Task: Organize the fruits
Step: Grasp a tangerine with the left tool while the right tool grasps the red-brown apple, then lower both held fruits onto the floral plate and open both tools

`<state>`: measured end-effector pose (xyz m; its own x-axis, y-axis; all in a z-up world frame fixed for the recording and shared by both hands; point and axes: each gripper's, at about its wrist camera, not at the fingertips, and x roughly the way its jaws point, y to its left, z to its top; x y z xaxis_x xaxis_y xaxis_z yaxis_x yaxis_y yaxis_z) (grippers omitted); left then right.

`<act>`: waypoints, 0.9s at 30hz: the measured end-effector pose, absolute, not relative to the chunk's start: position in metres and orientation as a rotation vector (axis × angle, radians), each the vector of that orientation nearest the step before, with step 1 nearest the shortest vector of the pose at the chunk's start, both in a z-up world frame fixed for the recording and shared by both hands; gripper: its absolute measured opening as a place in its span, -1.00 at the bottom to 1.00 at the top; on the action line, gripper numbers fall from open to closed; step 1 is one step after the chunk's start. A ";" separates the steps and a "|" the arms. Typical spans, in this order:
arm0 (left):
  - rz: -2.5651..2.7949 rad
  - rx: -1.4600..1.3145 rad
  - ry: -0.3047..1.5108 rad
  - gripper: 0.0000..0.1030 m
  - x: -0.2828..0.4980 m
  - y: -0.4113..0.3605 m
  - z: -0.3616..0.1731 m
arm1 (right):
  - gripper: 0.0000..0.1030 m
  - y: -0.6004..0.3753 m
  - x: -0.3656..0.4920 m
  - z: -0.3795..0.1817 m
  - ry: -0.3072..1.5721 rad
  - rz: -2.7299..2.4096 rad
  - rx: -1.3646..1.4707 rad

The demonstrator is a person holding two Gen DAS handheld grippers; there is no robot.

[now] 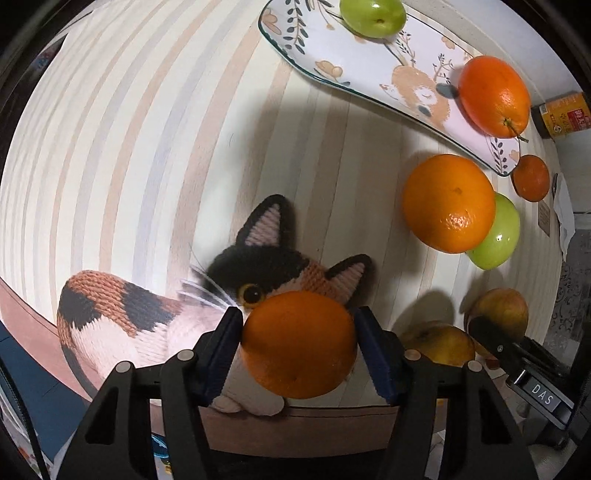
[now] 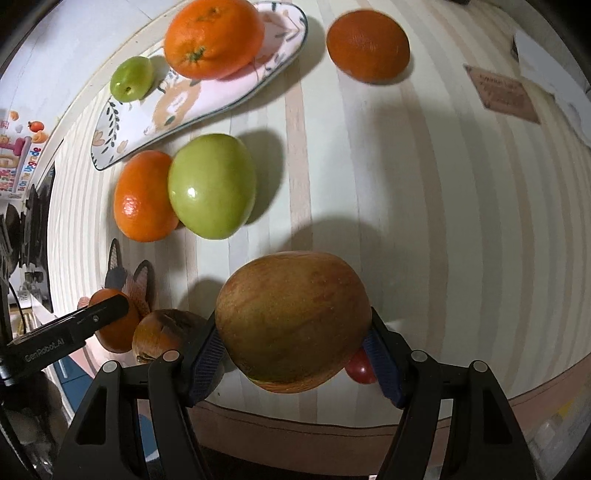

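My left gripper [image 1: 299, 315] is shut on an orange [image 1: 299, 354], both blue pads pressed to its sides, just above the table's near edge. My right gripper [image 2: 293, 319] is shut on a red-yellow apple [image 2: 291, 317], which also shows at the lower right of the left wrist view as the apple [image 1: 498, 314]. A second brownish apple [image 2: 162, 332] lies just left of it. The patterned plate [image 1: 354, 70] at the back holds a small green fruit [image 1: 373, 16] and an orange [image 1: 495, 96]. In front of the plate an orange [image 1: 448, 203] touches a green apple [image 1: 498, 236].
Another orange [image 2: 367, 44] lies alone right of the plate [image 2: 122, 136]. A small red fruit [image 2: 360, 367] peeks out under the held apple. A knitted-cat picture [image 1: 147, 321] covers the striped cloth near the front edge. A jar [image 1: 561, 114] and a brown card [image 2: 502, 92] sit at the far right.
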<state>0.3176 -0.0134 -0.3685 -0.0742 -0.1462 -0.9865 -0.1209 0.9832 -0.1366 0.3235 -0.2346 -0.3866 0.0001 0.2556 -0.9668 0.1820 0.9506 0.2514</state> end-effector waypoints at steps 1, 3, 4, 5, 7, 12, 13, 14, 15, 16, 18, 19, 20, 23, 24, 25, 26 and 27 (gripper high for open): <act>-0.020 -0.202 1.646 0.17 0.317 -0.014 -0.368 | 0.45 -0.237 0.323 -0.388 1.575 0.057 0.359; -0.020 -0.192 1.640 0.17 0.319 -0.007 -0.369 | 0.45 -0.238 0.322 -0.387 1.570 0.056 0.367; -0.023 -0.185 1.636 0.17 0.319 -0.007 -0.369 | 0.45 -0.244 0.319 -0.386 1.568 0.053 0.370; -0.025 -0.179 1.635 0.17 0.323 -0.009 -0.369 | 0.45 -0.243 0.322 -0.388 1.568 0.050 0.369; -0.027 -0.180 1.635 0.17 0.323 -0.015 -0.368 | 0.45 -0.252 0.320 -0.385 1.565 0.042 0.375; -0.032 -0.180 1.635 0.17 0.324 -0.020 -0.365 | 0.44 -0.259 0.318 -0.379 1.536 0.030 0.381; -0.033 -0.176 1.629 0.16 0.324 -0.020 -0.363 | 0.43 -0.260 0.316 -0.376 1.524 0.028 0.364; -0.033 -0.174 1.623 0.16 0.325 -0.020 -0.360 | 0.43 -0.258 0.316 -0.374 1.518 0.027 0.351; -0.035 -0.172 1.618 0.16 0.325 -0.021 -0.358 | 0.43 -0.257 0.316 -0.372 1.509 0.028 0.346; -0.039 -0.179 1.613 0.16 0.327 -0.020 -0.355 | 0.43 -0.256 0.316 -0.367 1.497 0.031 0.346; -0.051 -0.200 1.599 0.16 0.333 -0.016 -0.344 | 0.43 -0.253 0.318 -0.359 1.476 0.037 0.356; -0.055 -0.207 1.587 0.16 0.337 -0.015 -0.337 | 0.43 -0.252 0.321 -0.351 1.457 0.044 0.359; -0.061 -0.215 1.572 0.16 0.342 -0.014 -0.329 | 0.43 -0.250 0.325 -0.345 1.444 0.049 0.358; -0.078 -0.239 1.524 0.15 0.365 -0.008 -0.304 | 0.43 -0.233 0.342 -0.322 1.394 0.082 0.373; -0.084 -0.246 1.507 0.14 0.374 -0.007 -0.296 | 0.43 -0.227 0.350 -0.315 1.377 0.098 0.379; -0.088 -0.251 1.490 0.13 0.387 -0.005 -0.288 | 0.43 -0.220 0.359 -0.310 1.364 0.113 0.380; -0.088 -0.250 1.475 0.01 0.400 -0.003 -0.281 | 0.43 -0.212 0.369 -0.306 1.358 0.127 0.373; -0.088 -0.246 1.462 -0.12 0.409 -0.003 -0.276 | 0.43 -0.205 0.377 -0.305 1.353 0.135 0.369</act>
<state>0.4094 -0.0030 -0.2760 0.1108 -0.2086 -0.9717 -0.0900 0.9716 -0.2189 0.3767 -0.2050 -0.3050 0.2184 0.3054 -0.9269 0.1168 0.9348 0.3355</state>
